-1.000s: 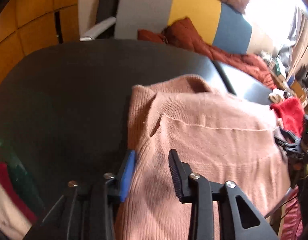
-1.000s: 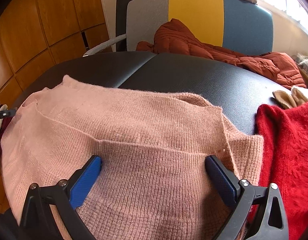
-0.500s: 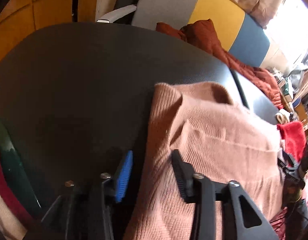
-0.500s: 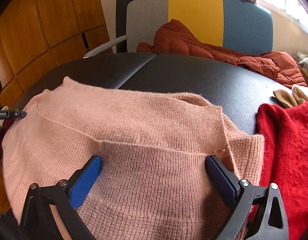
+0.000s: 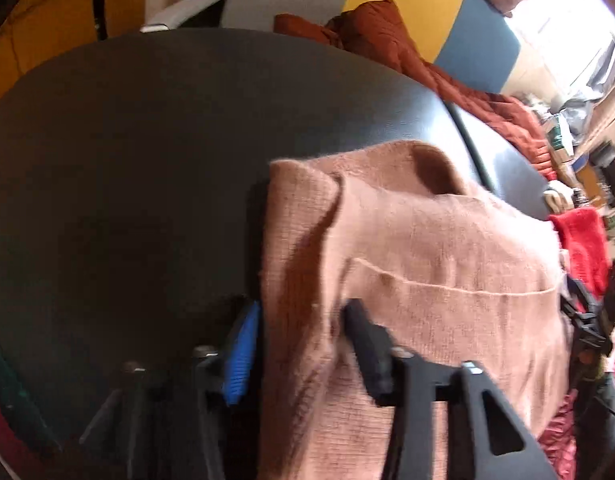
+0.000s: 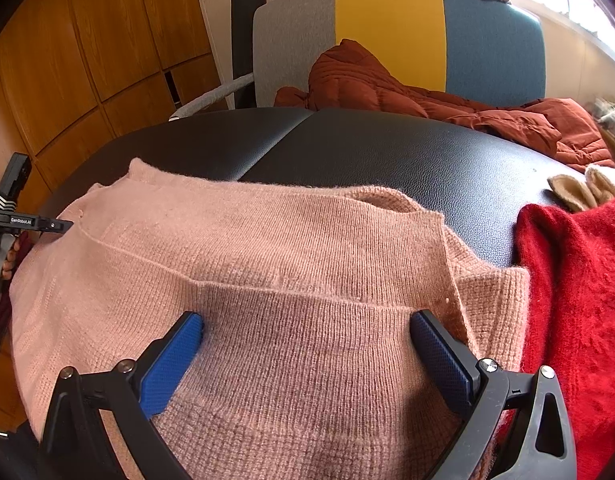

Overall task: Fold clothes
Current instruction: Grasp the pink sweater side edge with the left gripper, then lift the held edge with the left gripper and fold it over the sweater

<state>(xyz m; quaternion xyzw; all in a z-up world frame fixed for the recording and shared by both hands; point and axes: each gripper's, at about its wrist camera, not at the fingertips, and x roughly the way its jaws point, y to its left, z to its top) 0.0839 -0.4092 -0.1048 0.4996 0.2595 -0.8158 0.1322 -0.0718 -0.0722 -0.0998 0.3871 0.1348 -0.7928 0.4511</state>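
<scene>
Since the earlier frame the left gripper [image 5: 299,332] is being swung in over the left edge of the pink sweater [image 6: 291,304], so that more bare black worktop [image 6: 387,148] is being shown beyond it; its jaws have just been closing and are now being held partly open, with a raised ridge of the knit standing between them. Whether the pads are already pressing on that ridge cannot be told through the blur. The right gripper [image 6: 307,356] is being kept where it was, its jaws being held wide apart over the near middle of the sweater, with nothing gripped.

The sweater is being kept spread flat on the worktop, neckline at the far side, one side already turned in. The step in hand is judged to be the pinching of the left edge for the next fold. That move is being seen as calling for a firm close on the ridge, then a lift and carry across the body while the cloth is being steadied by the right gripper.

No containers are being shown. A red garment [image 6: 575,300] is being left touching the sweater's right edge, and a rust-coloured jacket [image 6: 407,88] is being left on the chair [image 6: 487,40] behind.
</scene>
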